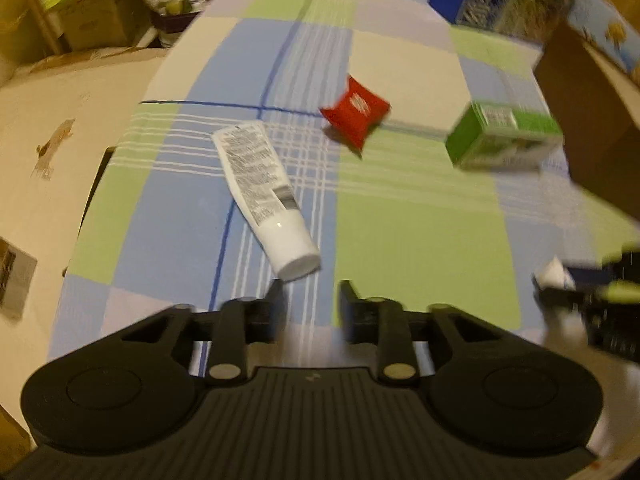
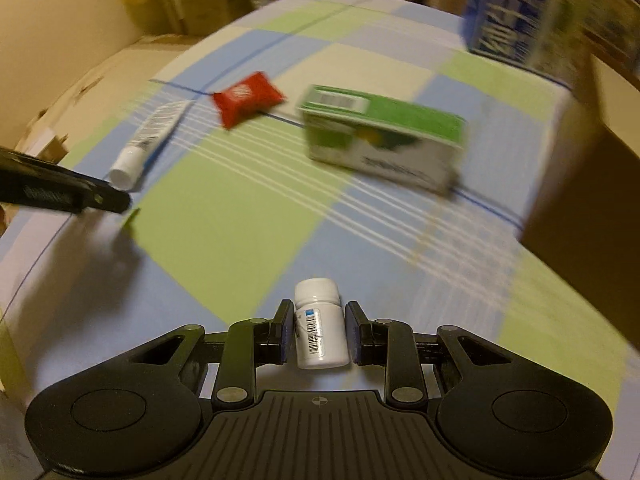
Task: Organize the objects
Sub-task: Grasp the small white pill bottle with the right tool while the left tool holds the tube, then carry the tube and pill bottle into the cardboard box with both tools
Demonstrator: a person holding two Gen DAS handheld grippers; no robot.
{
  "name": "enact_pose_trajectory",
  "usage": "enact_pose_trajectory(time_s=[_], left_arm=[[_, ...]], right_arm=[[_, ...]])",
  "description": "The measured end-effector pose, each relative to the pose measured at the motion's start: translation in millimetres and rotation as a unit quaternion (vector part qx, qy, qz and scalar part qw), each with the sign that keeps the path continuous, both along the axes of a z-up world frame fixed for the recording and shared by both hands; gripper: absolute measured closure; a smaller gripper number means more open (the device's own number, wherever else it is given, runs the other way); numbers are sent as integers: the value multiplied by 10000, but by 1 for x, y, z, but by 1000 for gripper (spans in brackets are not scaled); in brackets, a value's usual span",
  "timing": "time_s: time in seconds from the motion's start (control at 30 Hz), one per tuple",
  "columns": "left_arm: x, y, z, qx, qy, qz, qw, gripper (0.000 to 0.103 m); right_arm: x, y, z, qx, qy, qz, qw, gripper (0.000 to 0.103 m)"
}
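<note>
The right tool (image 2: 317, 330) pinches a small white plastic pill bottle (image 2: 320, 330) above the near edge of the checked-cloth tabletop (image 2: 224, 232). The left tool (image 1: 310, 302), spread and empty, hovers just short of a white squeeze tube (image 1: 262, 190); a red sachet (image 1: 355, 114) and green carton (image 1: 502, 136) lie mid-tabletop.

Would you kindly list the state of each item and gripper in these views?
Left gripper: open, empty, just short of the tube's cap.
Right gripper: shut on bottle.
Bottle: capped, held between the fingers.
Tube: capped, lying flat.
Green box: closed, lying on its side.
Red packet: sealed, on the cloth.
</note>
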State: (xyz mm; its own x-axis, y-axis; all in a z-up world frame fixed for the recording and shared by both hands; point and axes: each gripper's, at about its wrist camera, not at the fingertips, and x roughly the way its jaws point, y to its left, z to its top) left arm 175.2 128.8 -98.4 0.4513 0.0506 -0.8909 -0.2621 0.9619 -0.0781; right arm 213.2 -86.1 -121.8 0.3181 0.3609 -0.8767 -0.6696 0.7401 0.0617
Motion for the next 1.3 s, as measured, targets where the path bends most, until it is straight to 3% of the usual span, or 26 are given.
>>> enact_pose_trajectory(time_s=[0.03, 0.1, 0.17, 0.47, 0.77, 0.93, 1.07, 1.2, 1.3], left_arm=[[0, 1, 3, -1, -57, 44, 10000, 56], [4, 5, 10, 47, -160, 122, 9998, 50], [13, 9, 10, 97, -140, 219, 9996, 50], [51, 18, -13, 480, 88, 333, 9983, 66], [27, 2, -12, 427, 65, 307, 9986, 73], [-4, -31, -9, 193, 142, -113, 9996, 73], [-25, -65, -8, -77, 150, -749, 9971, 73], [-27, -91, -9, 43, 157, -1124, 9935, 73], [-20, -101, -11, 164, 194, -1139, 9932, 72]], right_arm=[[0, -7, 1, 13, 7, -107, 9999, 78], [1, -20, 1, -58, 58, -300, 9995, 78], [2, -32, 0, -100, -8, -452, 9989, 78], [12, -71, 3, 3, -14, -976, 9952, 79], [7, -92, 5, 34, 16, -1009, 9949, 79], [0, -103, 7, 48, 63, -967, 9953, 79], [-8, -109, 8, 64, 108, -918, 9957, 79], [-17, -117, 8, 103, 155, -888, 9959, 79], [-20, -121, 9, 143, 160, -842, 9962, 79]])
